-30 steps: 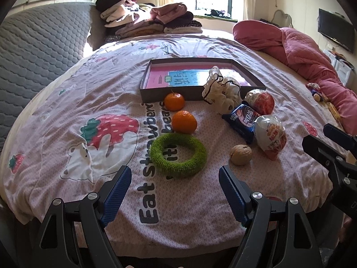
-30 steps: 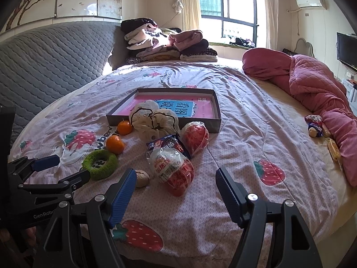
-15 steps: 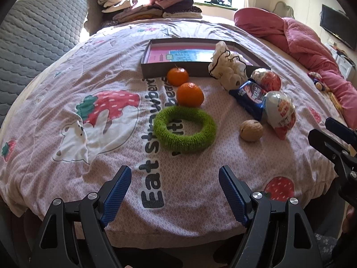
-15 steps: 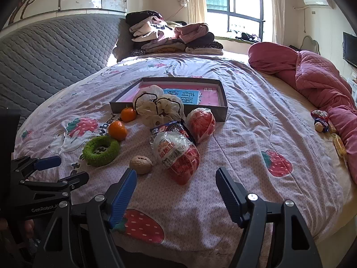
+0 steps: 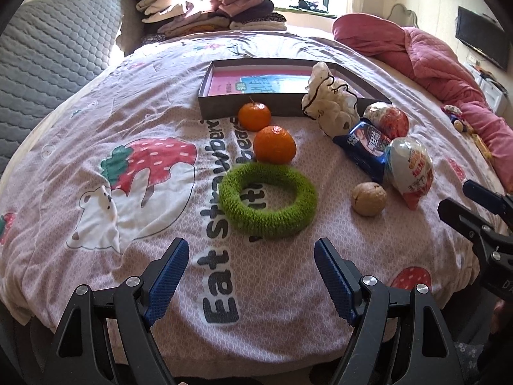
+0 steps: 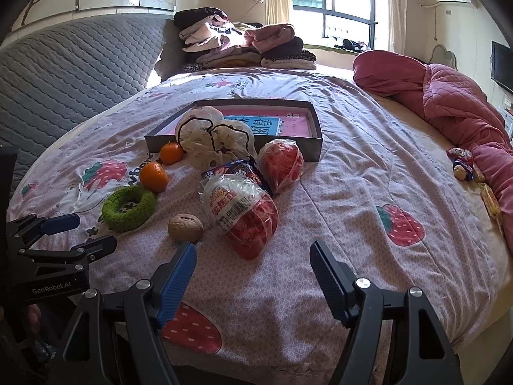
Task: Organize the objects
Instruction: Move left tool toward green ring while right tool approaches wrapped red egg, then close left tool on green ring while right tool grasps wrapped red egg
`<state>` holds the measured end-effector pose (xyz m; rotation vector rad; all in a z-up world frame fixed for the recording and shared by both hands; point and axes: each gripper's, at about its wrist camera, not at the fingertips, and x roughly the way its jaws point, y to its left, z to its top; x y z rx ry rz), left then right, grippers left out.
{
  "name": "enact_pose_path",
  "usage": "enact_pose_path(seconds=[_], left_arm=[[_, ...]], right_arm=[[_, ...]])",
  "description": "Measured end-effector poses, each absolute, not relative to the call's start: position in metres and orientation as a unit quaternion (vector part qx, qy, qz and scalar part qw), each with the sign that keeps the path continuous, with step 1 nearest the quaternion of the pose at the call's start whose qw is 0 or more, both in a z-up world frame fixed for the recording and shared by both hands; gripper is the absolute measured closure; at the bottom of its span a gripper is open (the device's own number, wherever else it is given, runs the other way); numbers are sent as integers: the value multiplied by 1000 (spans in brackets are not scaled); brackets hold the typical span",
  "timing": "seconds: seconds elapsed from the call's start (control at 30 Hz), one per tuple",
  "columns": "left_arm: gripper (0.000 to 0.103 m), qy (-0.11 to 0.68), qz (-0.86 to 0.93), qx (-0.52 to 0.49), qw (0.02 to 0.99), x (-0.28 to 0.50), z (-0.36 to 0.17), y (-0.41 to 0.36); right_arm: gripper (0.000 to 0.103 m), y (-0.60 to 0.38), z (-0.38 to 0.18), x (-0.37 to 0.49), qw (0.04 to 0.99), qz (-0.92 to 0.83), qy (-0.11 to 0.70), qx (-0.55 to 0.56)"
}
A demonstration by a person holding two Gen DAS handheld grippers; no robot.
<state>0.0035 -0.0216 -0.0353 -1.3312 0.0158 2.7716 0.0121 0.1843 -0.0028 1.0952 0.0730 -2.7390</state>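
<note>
Fuzzy knit green ring, glossy plastic snack bags, matt cloth bedsheet, ribbed rubbery fingers.

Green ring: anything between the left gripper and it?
Nothing visible. The left gripper is open, with only bare bedsheet before the green ring. An orange touches the ring's far edge, beyond the approach path.

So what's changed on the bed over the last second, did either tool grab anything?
Nothing was grabbed. Both tools moved in toward the items: the left tool now faces the green ring from closer, and the right tool has closed on the near snack bag and walnut. Both are open and empty as before. The oranges, scrunchie and box haven't shifted.
</note>
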Motion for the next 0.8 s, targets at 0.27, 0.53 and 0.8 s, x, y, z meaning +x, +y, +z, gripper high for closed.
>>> enact_pose_path(seconds=[0.27,0.53,0.8], left_arm=[[22,-8,908,-415,55,-11,-25,-17],[21,12,902,-430,44,-37,-39,-8],[26,18,891,-452,48,-55,-58,-2]], right_arm=[[30,185,-6,0,89,-925,21,370],[30,184,-13,-17,82,-922,25,377],[30,184,-21,-33,86,-920,32,381]])
